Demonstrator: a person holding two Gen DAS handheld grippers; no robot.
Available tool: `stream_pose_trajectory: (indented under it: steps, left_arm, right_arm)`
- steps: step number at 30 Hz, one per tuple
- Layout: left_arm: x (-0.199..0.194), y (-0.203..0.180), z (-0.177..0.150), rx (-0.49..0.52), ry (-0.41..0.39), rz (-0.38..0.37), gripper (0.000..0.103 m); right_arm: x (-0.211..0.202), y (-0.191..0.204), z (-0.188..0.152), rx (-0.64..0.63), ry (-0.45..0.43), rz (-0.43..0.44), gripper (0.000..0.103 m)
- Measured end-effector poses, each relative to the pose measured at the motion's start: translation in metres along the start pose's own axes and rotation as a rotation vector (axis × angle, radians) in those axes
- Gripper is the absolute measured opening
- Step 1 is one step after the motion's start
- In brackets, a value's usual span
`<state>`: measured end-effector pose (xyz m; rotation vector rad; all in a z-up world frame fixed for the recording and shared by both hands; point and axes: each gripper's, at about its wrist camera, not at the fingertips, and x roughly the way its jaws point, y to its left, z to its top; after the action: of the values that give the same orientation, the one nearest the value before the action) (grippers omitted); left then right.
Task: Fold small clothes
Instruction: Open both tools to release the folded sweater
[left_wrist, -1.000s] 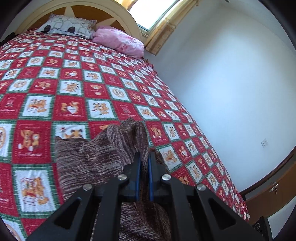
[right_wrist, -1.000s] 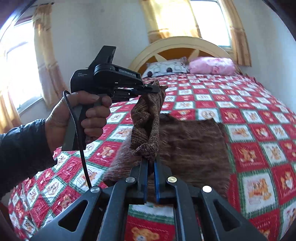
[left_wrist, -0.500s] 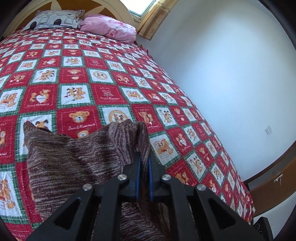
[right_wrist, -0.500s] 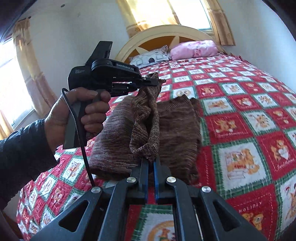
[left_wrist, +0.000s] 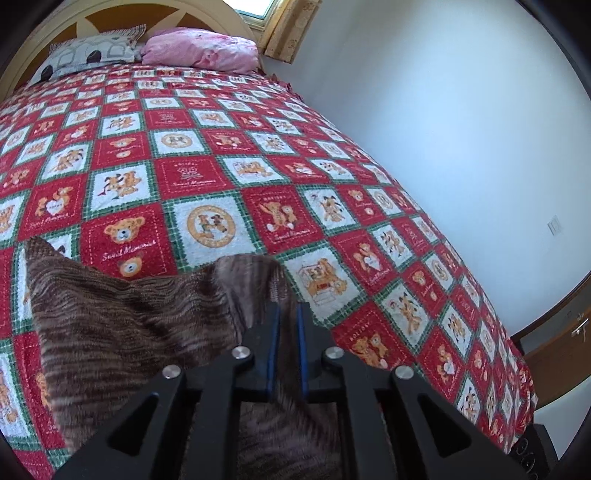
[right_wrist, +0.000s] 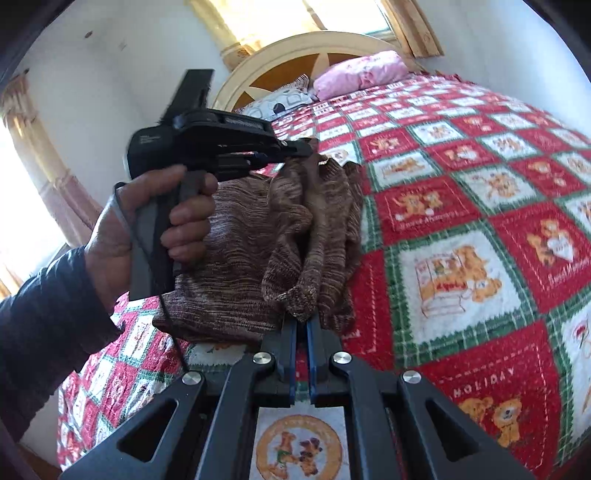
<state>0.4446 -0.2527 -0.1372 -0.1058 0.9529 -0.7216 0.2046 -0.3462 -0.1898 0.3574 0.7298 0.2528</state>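
Your brown marled knit garment (right_wrist: 258, 258) lies w/ most of its body flat on the bed (right_wrist: 461, 229) near the foot edge, long axis running roughly along the bed toward the headboard (right_wrist: 280, 55), one ribbed fuzzy fold lifted between both tools. Your left gripper (left_wrist: 287, 314) has just been opening a little, jaws narrow, knit still between the blue pads; your right gripper (right_wrist: 301, 325) is pinched tight on a bunched knit end. The quilt is a soft red, white & green patchwork of teddy-bear squares.
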Motion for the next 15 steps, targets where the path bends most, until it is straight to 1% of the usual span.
stream_pose_trajectory:
  steps: [1, 2, 3, 4, 5, 6, 8, 9, 10, 11, 12, 13, 15]
  left_arm:
    - [-0.005, -0.004, -0.002, 0.018, -0.005, -0.001, 0.016]
    - [-0.015, -0.009, -0.008, 0.053, -0.025, 0.013, 0.027]
    - [-0.023, -0.012, -0.014, 0.077, -0.043, 0.036, 0.035]
    - [-0.03, -0.012, -0.02, 0.099, -0.059, 0.054, 0.052]
    - [-0.038, -0.011, -0.028, 0.138, -0.088, 0.05, 0.058]
    - [-0.047, -0.008, -0.038, 0.157, -0.106, 0.083, 0.064]
    - [-0.059, 0.001, -0.056, 0.18, -0.115, 0.129, 0.064]
    - [-0.065, 0.006, -0.066, 0.189, -0.12, 0.157, 0.064]
    - [-0.07, 0.012, -0.075, 0.194, -0.125, 0.191, 0.064]
    - [-0.074, 0.018, -0.083, 0.194, -0.134, 0.207, 0.065]
    - [-0.079, 0.024, -0.092, 0.187, -0.142, 0.221, 0.065]
    - [-0.081, 0.029, -0.099, 0.177, -0.147, 0.237, 0.065]
    - [-0.084, 0.035, -0.109, 0.157, -0.158, 0.243, 0.067]
  right_arm:
    - [-0.001, -0.002, 0.0, 0.009, -0.001, 0.004, 0.004]
    - [-0.003, -0.005, -0.001, 0.024, -0.007, 0.01, 0.005]
    - [-0.004, -0.009, -0.001, 0.039, -0.008, 0.013, 0.007]
    - [-0.005, -0.013, -0.002, 0.053, -0.004, 0.006, 0.009]
    - [-0.009, -0.016, -0.003, 0.065, -0.011, -0.013, 0.017]
    - [-0.012, -0.018, -0.004, 0.07, -0.024, -0.025, 0.029]
    - [-0.022, -0.018, -0.001, 0.067, -0.071, -0.077, 0.043]
    - [-0.028, -0.014, 0.002, 0.05, -0.102, -0.093, 0.043]
    - [-0.033, -0.007, 0.006, 0.02, -0.132, -0.095, 0.043]
    - [-0.036, 0.002, 0.013, -0.016, -0.154, -0.088, 0.043]
    - [-0.036, 0.013, 0.021, -0.05, -0.164, -0.068, 0.043]
    - [-0.031, 0.025, 0.032, -0.088, -0.157, -0.026, 0.043]
    - [-0.018, 0.04, 0.05, -0.128, -0.128, 0.04, 0.043]
